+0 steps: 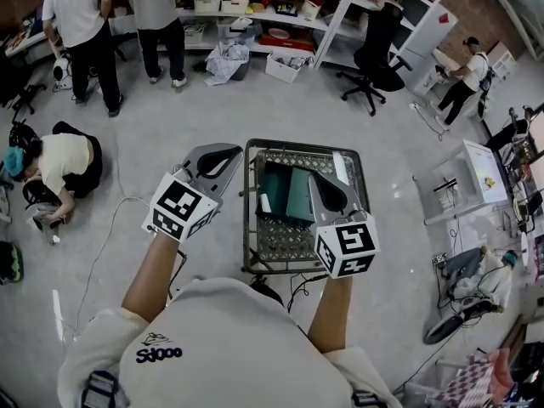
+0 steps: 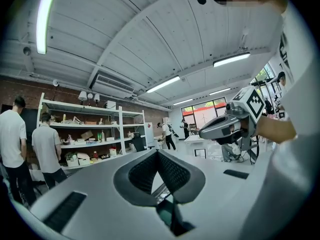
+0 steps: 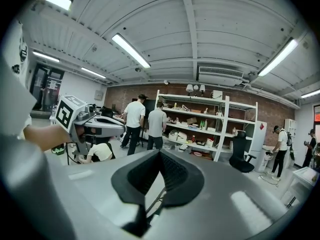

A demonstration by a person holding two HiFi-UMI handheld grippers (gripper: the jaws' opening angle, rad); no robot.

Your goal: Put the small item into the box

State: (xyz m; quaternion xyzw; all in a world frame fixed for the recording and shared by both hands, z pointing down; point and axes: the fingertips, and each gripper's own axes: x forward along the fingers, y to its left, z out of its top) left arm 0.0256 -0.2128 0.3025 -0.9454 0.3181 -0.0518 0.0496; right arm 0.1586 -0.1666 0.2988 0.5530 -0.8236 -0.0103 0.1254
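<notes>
While the grey left gripper [image 1: 228, 155] and right gripper [image 1: 318, 183] hang closed, empty, a teal box [image 1: 297, 195] sits in the wire-mesh metal cart [image 1: 280, 241] at twelve o'clock.

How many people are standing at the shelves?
2: person in white, person in grey, side by side at the shelving's left end. Others could be hidden.

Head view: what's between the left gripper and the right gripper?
The teal box inside the wire cart, below the gap between left gripper and right gripper; the head view shows it.
</notes>
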